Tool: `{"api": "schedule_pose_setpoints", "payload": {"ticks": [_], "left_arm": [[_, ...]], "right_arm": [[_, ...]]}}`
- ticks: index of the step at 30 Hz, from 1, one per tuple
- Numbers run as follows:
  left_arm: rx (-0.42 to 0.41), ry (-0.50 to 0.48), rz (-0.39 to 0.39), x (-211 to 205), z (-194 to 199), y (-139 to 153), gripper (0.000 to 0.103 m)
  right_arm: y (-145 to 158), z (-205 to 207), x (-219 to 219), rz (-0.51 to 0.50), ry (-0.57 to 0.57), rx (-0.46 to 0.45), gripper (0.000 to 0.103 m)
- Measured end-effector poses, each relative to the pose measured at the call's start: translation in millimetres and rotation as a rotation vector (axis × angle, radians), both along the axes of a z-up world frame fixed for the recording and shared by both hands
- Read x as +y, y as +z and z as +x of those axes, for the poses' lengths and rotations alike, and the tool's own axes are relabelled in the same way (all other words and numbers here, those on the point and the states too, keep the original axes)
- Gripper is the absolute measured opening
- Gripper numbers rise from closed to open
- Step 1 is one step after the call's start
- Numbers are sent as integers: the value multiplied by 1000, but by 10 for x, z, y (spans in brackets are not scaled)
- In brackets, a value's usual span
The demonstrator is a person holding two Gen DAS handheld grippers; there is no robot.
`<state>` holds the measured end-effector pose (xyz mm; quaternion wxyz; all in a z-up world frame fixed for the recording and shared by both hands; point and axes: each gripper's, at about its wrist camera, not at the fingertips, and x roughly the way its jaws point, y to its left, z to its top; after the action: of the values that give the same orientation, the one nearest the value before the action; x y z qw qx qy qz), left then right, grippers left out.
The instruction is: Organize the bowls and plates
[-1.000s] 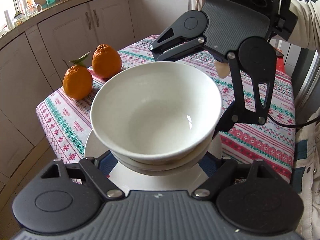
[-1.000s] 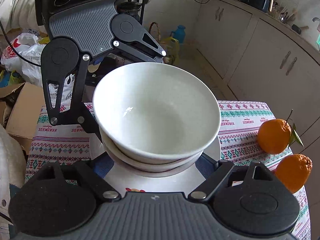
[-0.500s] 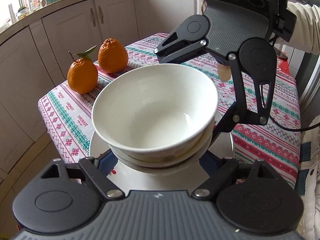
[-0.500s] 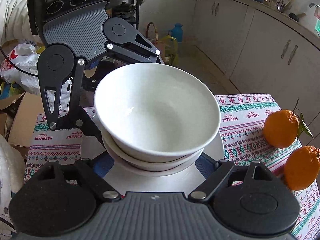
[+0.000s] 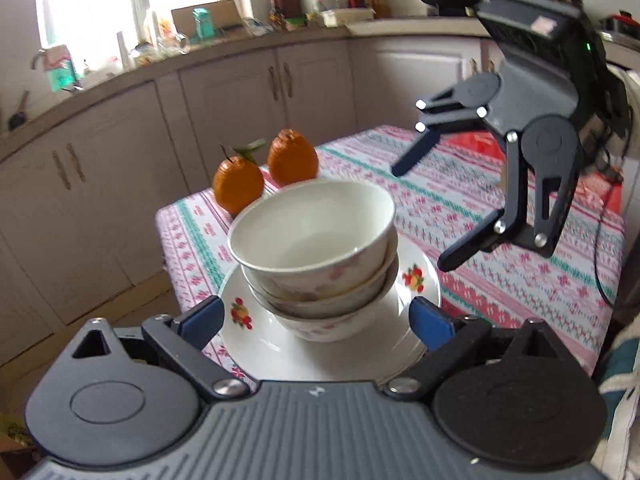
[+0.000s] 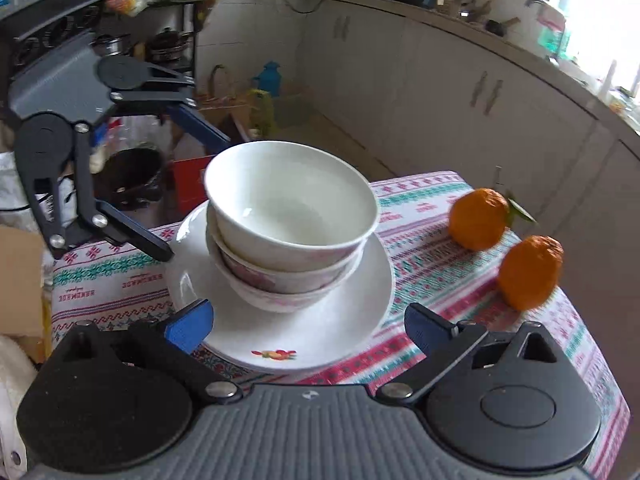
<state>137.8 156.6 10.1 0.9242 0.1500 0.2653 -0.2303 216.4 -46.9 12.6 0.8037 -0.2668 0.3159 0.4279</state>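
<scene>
A stack of three white bowls (image 5: 316,240) stands on a white plate with fruit prints (image 5: 276,344) on the patterned tablecloth; the stack (image 6: 292,216) and plate (image 6: 320,340) also show in the right wrist view. My left gripper (image 5: 316,320) is open and empty, its blue-tipped fingers to either side of the plate's near rim and clear of the bowls. My right gripper (image 6: 308,328) is open and empty on the opposite side of the plate. Each gripper shows in the other's view, raised and back from the stack: right (image 5: 420,216), left (image 6: 192,196).
Two oranges (image 5: 264,168) lie on the table's corner beyond the plate, and show at right in the right wrist view (image 6: 504,248). The tablecloth (image 5: 480,220) ends close to the plate on the cabinet side. Kitchen cabinets and a cluttered counter ring the room.
Both grippers have pulled back and up from the bowl stack, which was close between their fingers before. The stack now stands free on the plate.
</scene>
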Motion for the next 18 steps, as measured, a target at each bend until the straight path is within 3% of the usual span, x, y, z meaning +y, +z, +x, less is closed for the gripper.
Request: {"api": "schedule_pose_setpoints", "payload": {"ticks": [3,9,11,15,18], "left_arm": [[-103,150,-31,-75,-247,154,103],[-82,362,-156,-288,-531,119,102],[-75,448,-174,-378,-625,108,102],[-101,622,-119,-565,-760,113,103],[-101,662,-117,-642,-845,143,103]], "right_arm": [[155,-225,-89,35,-187,-56,103],[185,-665,-227,93,-521,-112,103],[165,-811,-287,119,-583,-105,103],[141,-1066,-366,144,-692,-118,103],[146,-1192,-408,159,-721,-125,103]]}}
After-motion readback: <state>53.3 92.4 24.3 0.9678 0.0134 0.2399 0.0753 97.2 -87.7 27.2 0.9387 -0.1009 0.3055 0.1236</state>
